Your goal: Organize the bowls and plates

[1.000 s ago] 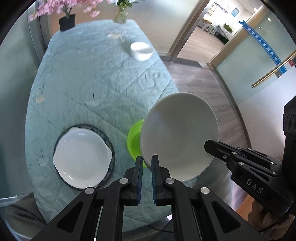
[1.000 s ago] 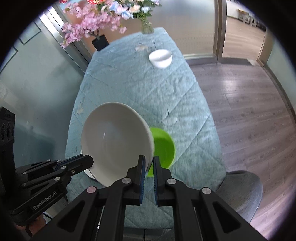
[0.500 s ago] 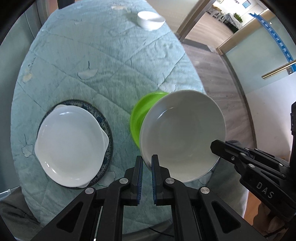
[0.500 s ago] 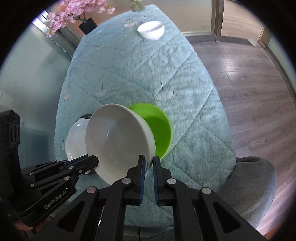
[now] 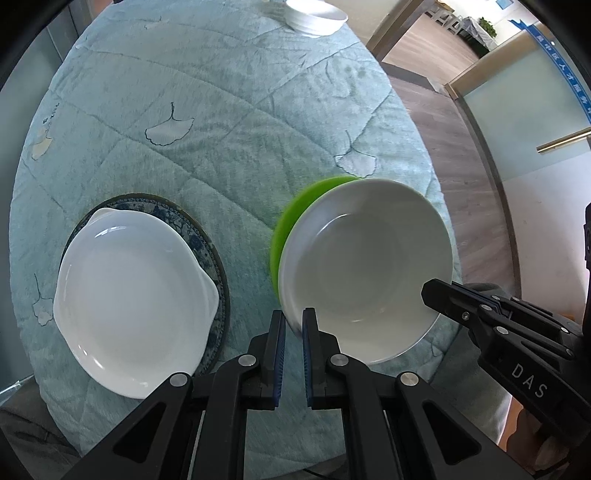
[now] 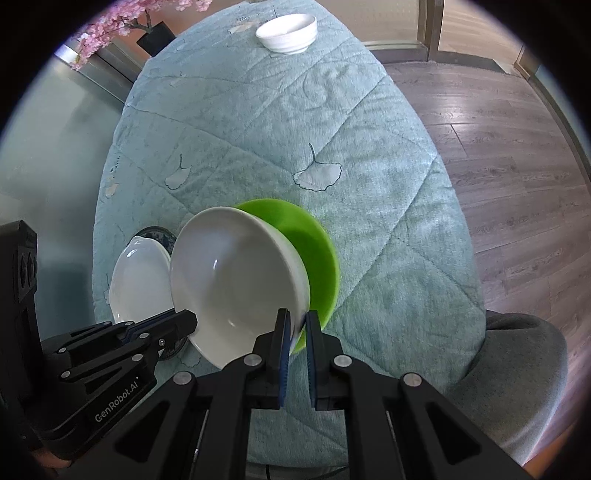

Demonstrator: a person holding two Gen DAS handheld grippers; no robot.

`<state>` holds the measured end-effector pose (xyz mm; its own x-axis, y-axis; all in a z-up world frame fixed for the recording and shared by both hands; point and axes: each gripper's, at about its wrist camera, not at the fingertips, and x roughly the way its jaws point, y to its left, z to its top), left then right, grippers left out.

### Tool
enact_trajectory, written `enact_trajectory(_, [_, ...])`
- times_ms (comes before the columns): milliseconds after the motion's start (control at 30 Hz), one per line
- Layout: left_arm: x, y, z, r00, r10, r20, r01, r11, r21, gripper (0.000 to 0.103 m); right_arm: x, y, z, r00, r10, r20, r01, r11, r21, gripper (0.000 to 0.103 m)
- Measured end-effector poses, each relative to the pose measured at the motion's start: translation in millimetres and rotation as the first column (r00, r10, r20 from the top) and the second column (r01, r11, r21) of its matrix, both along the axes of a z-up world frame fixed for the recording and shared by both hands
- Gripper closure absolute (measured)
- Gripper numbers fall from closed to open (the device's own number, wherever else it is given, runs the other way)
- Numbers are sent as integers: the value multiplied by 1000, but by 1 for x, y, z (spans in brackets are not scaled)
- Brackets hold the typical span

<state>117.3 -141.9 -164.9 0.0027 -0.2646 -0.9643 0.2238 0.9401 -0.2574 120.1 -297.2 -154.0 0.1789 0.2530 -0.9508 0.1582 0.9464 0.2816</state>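
A large white bowl (image 5: 369, 269) hangs tilted just above a green bowl (image 5: 291, 221) that sits on the teal tablecloth. My left gripper (image 5: 293, 321) is shut on the white bowl's near-left rim. The right gripper (image 5: 436, 291) grips the opposite rim. In the right wrist view the right gripper (image 6: 299, 321) is shut on the white bowl (image 6: 236, 280), the green bowl (image 6: 314, 251) shows behind it, and the left gripper (image 6: 188, 319) holds the other side. A white handled dish (image 5: 133, 306) rests on a blue-patterned plate (image 5: 184, 225) to the left.
A small white bowl (image 6: 288, 33) stands at the table's far end, near a black pot with pink flowers (image 6: 155, 35). A grey chair (image 6: 517, 369) sits at the table's near right edge. Wood floor lies to the right.
Both grippers have come down with the white bowl between them. It now sits much closer over the green bowl, and the table fills more of both views.
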Motion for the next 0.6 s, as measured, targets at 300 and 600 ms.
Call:
enact_trajectory(300, [9,-1,-15,1000,11,-21,-11,1000,13,98,9,0,-18,999,-22,-47,23,1000,2,96])
enact_trajectory(600, [12,0,-16,999,17,-37,-17,1000,4,97,13,5,-18,998,-27,-49,25,999,-37,96])
